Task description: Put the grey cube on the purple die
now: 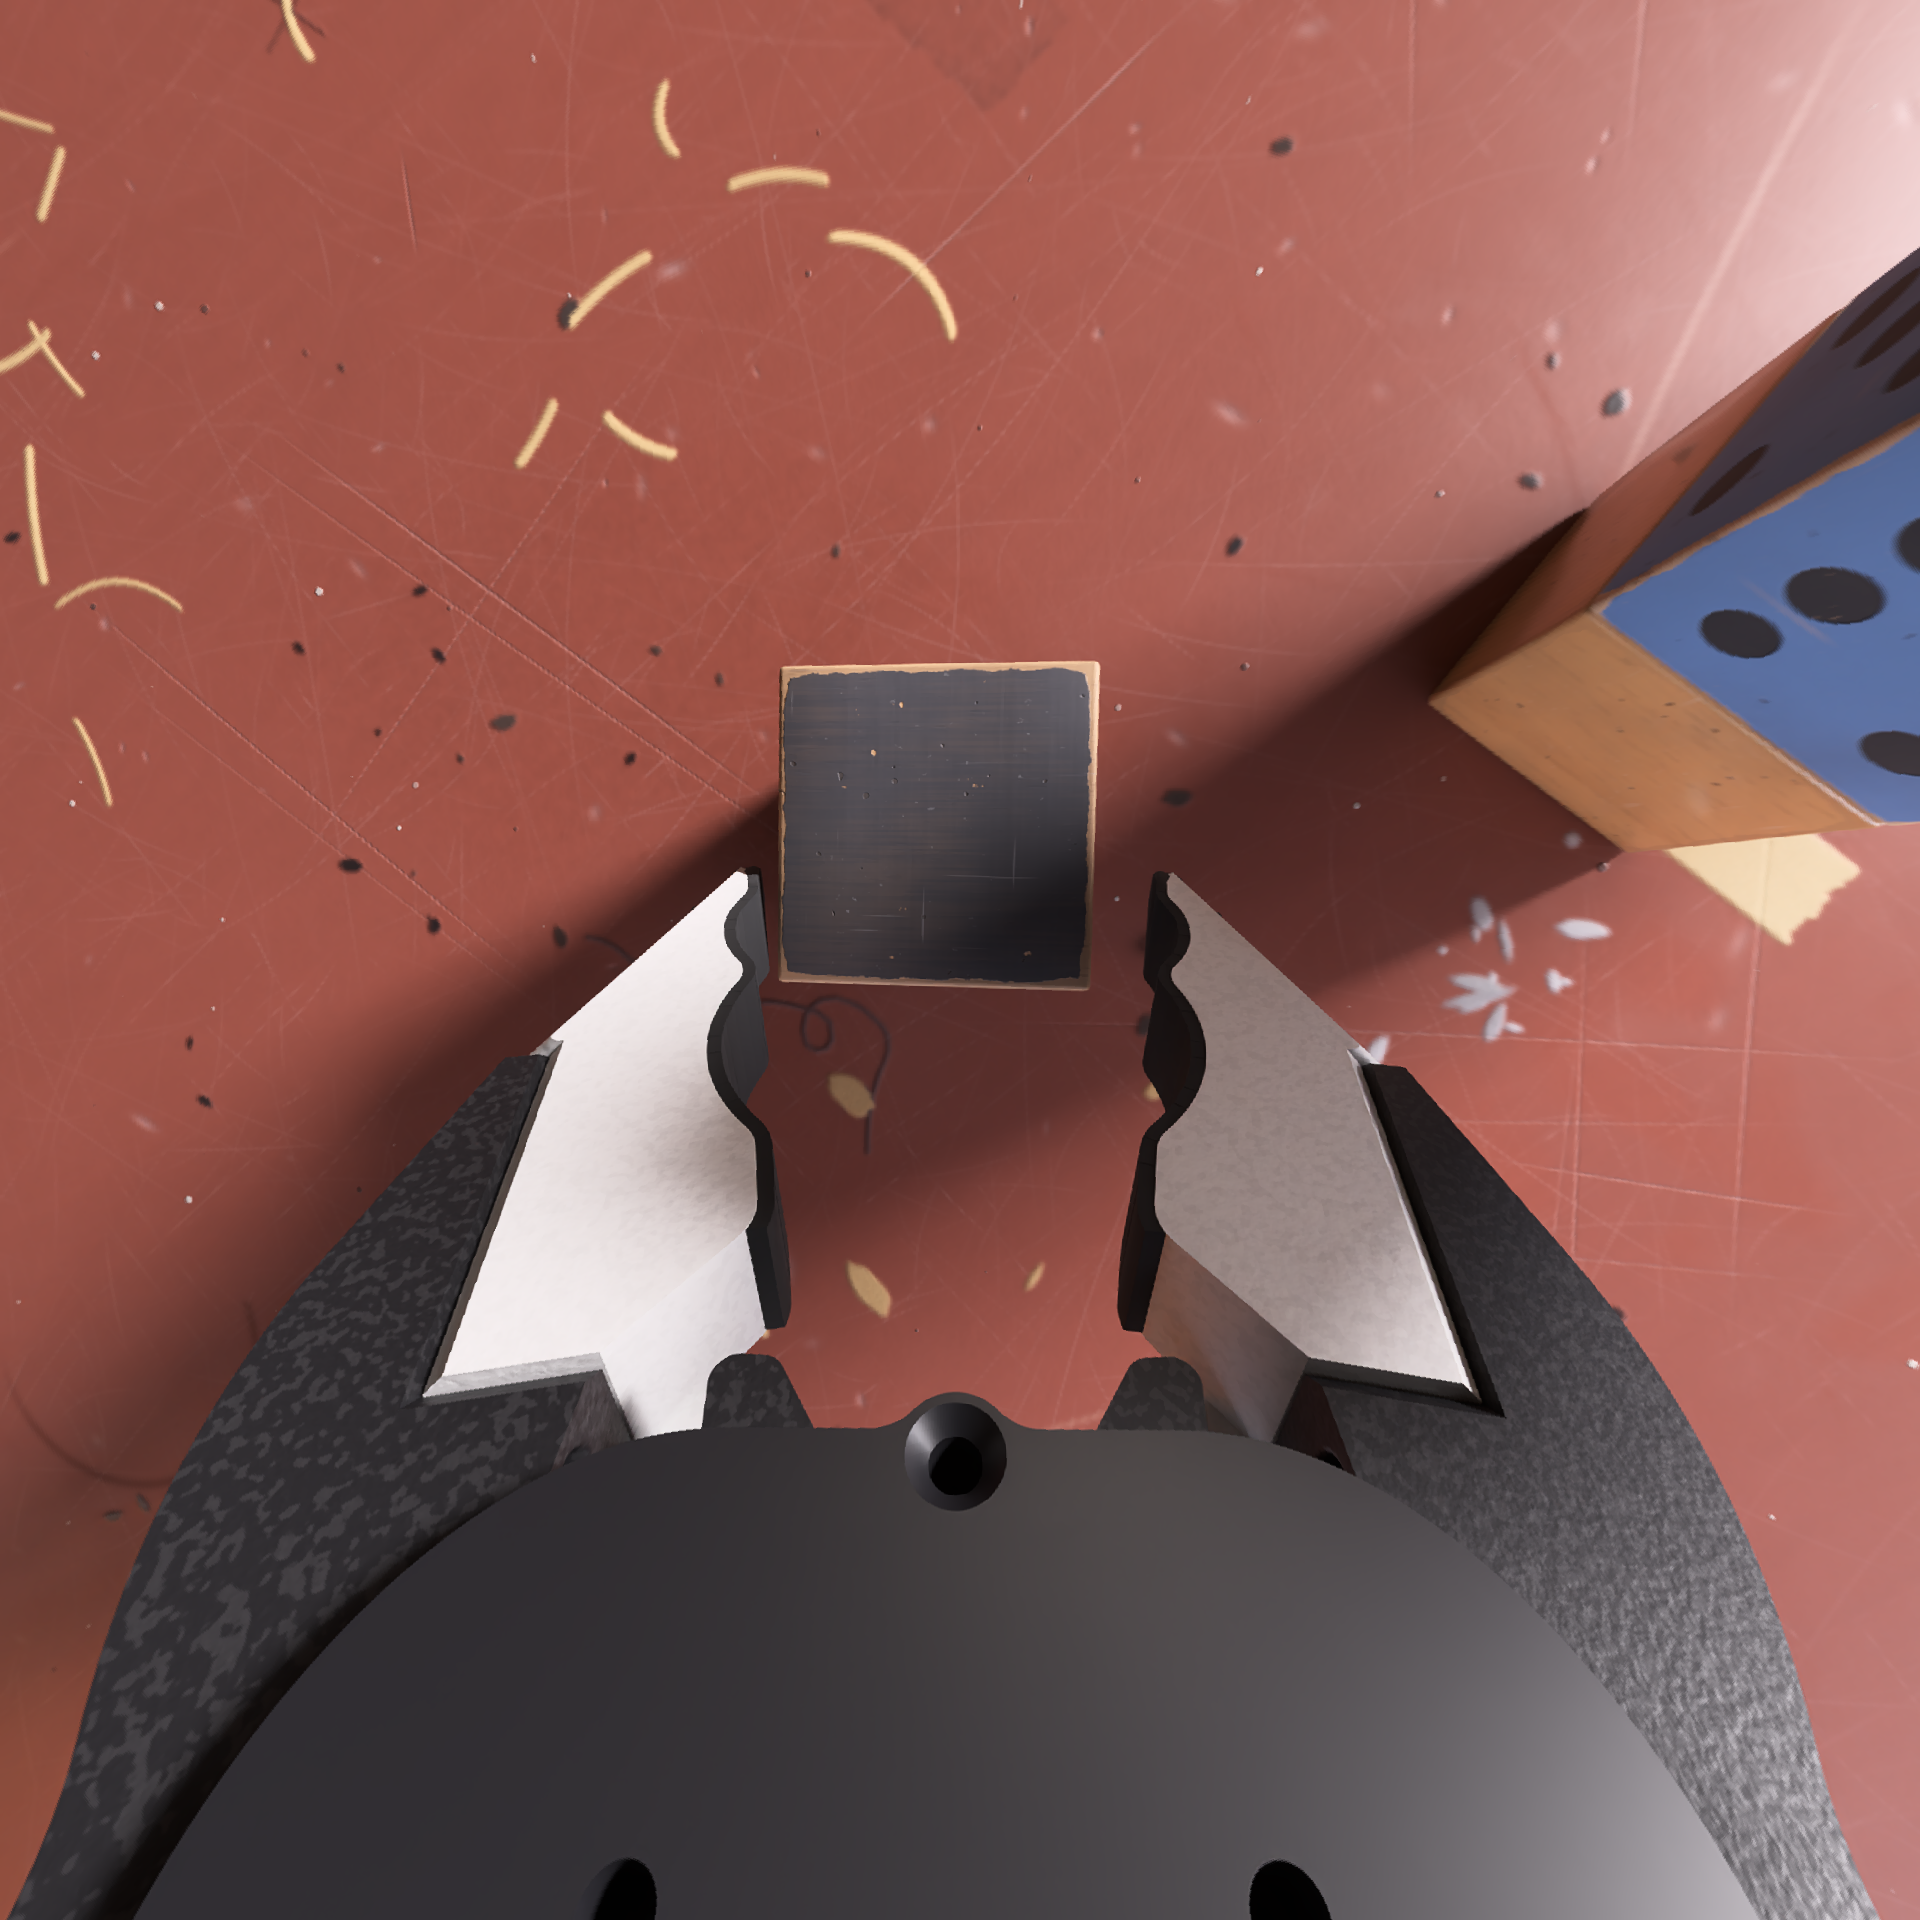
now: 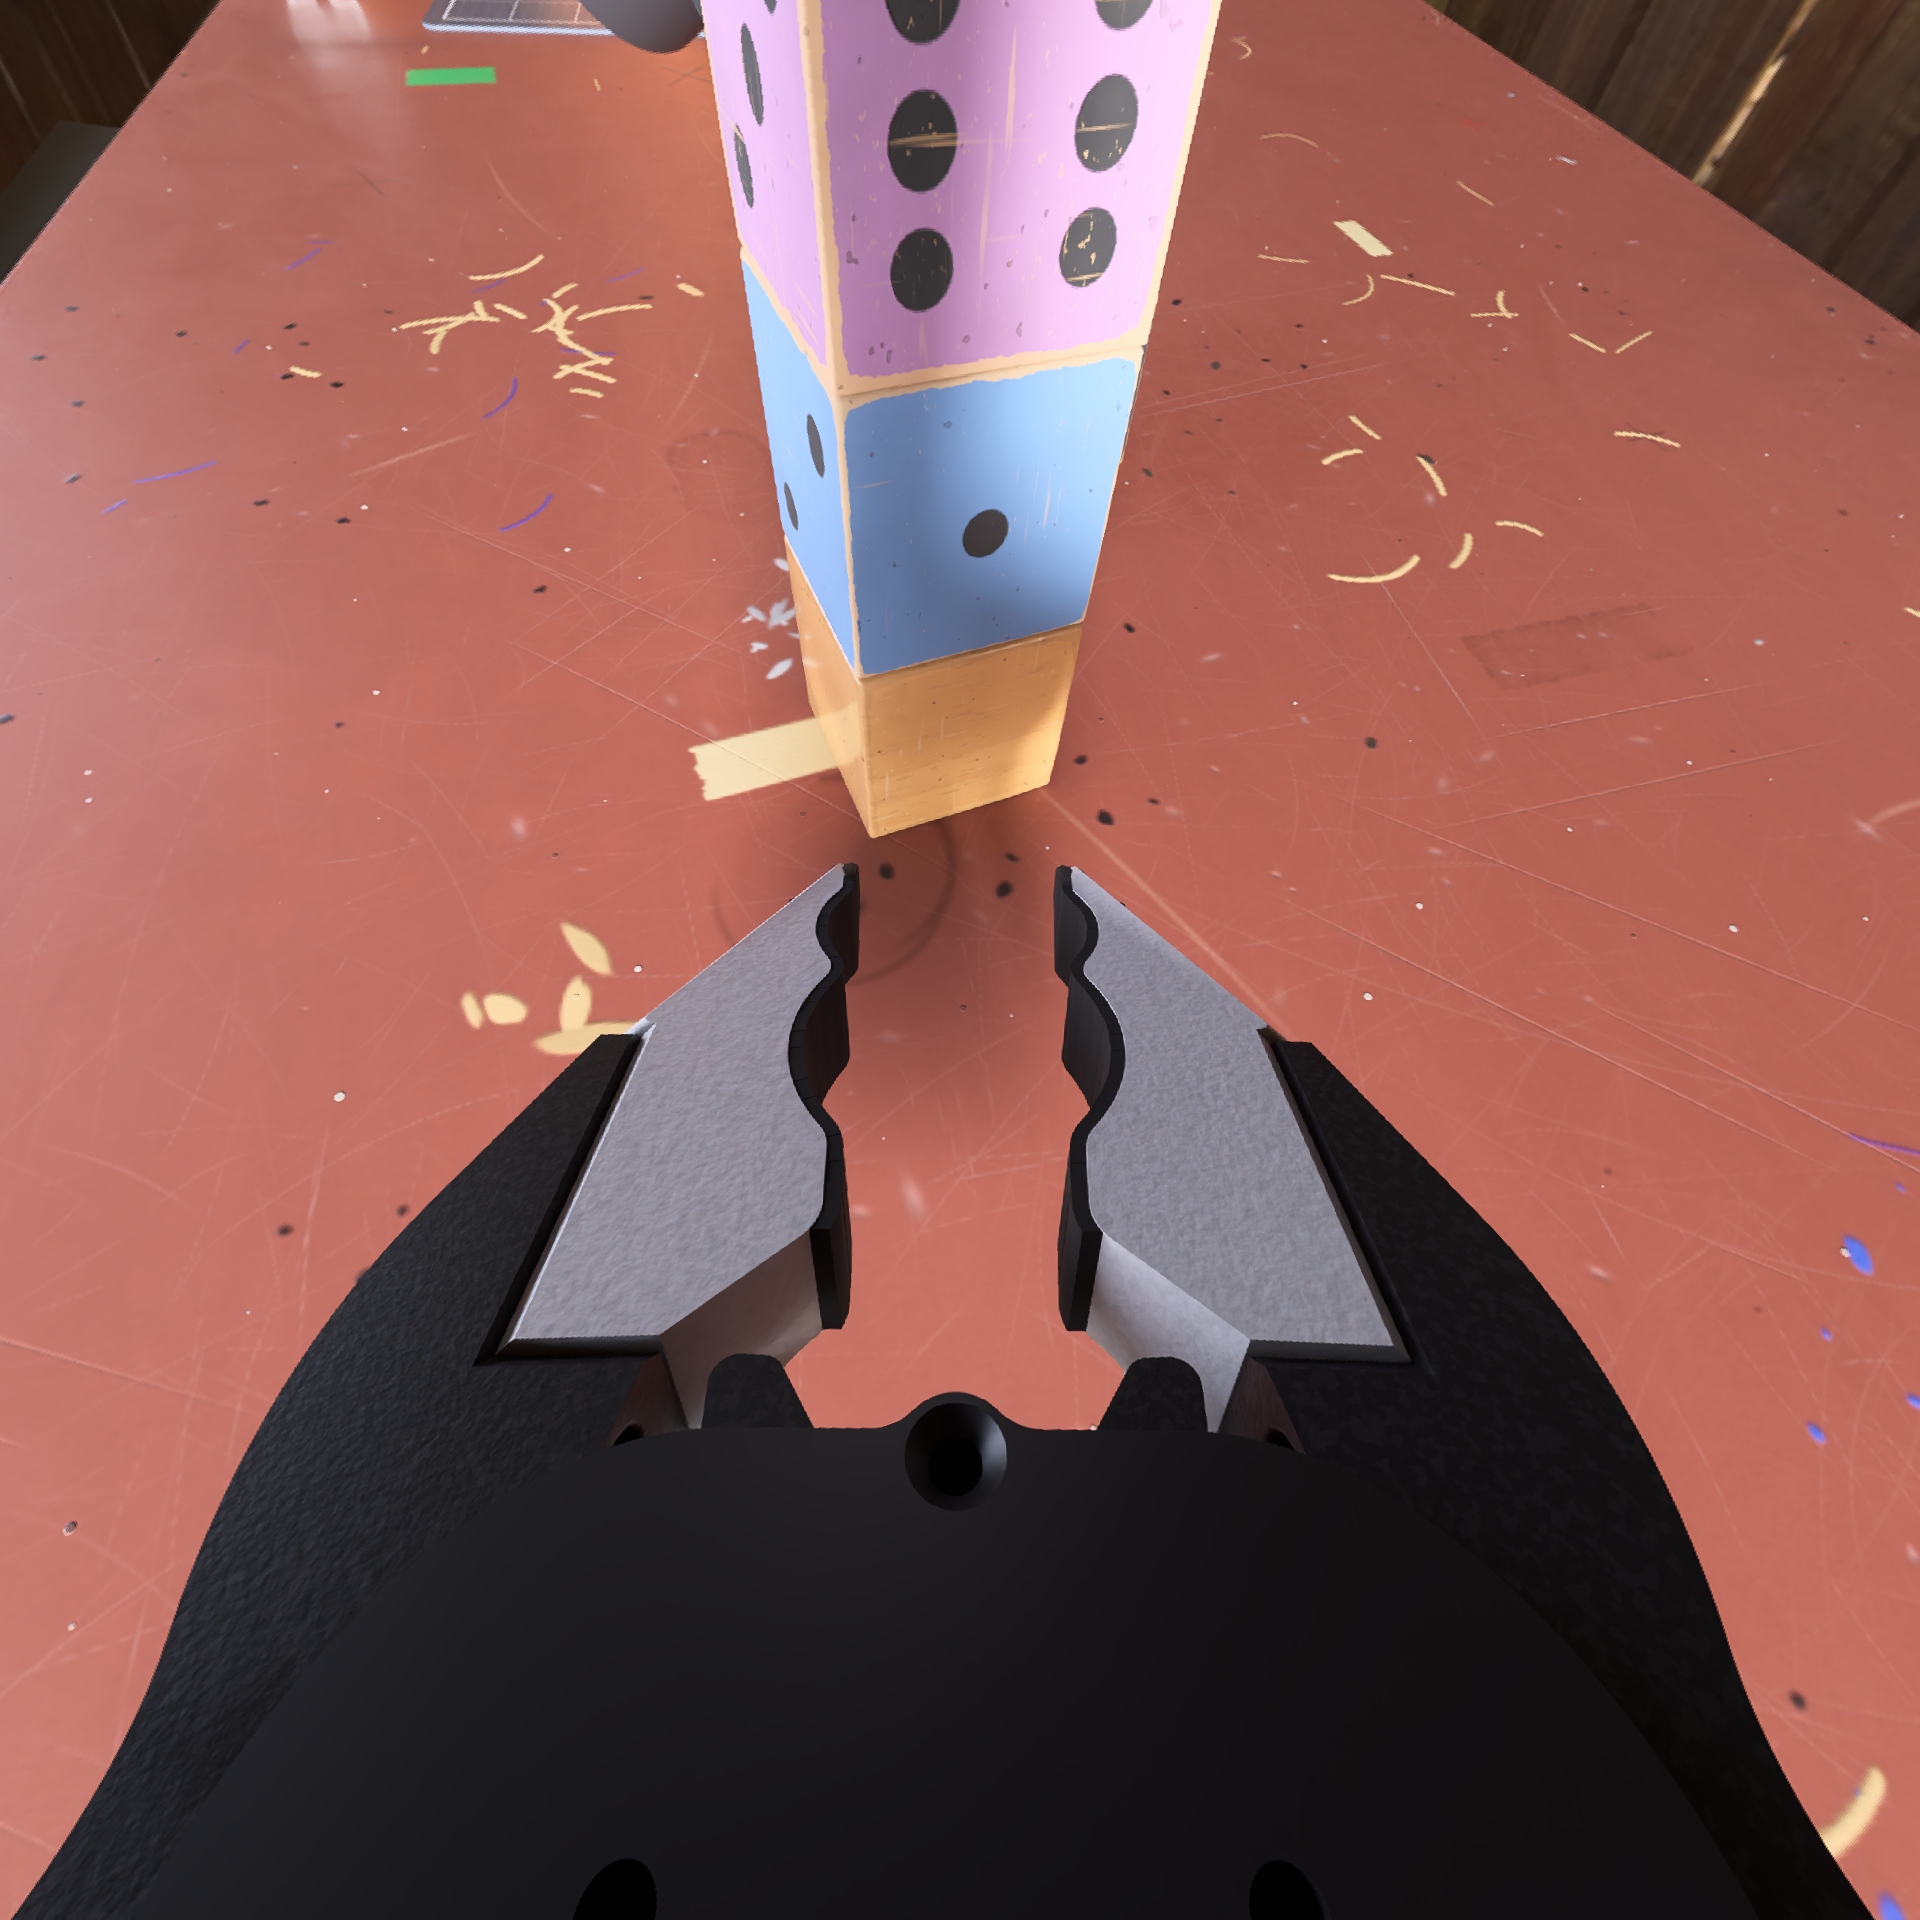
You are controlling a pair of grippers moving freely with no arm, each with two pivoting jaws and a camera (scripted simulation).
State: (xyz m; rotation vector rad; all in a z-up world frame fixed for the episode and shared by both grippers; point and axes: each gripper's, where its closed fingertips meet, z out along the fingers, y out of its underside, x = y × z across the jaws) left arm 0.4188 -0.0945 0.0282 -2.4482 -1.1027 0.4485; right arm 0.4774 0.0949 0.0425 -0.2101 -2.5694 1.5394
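Left claw (image 1: 954, 883): released, pointing down; grey cube (image 1: 935, 826) at frame centre, just beyond the tips and in line with their gap, on the tabletop (image 1: 416, 623). Right claw (image 2: 956, 878): released, empty. Purple die (image 2: 977, 177): upper centre, topping a blue die (image 2: 977, 509) and wooden block (image 2: 951, 727). No containers.

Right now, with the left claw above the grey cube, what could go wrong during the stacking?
1. The open left claw looks straight down on the grey cube, whose edge sits very near one finger; an off-centre descent might clip or tilt it.
2. The purple die already tops a blue die and a wooden block; a tall stack could topple when nudged.
3. The open right claw sits close to the stack's base and might bump it.
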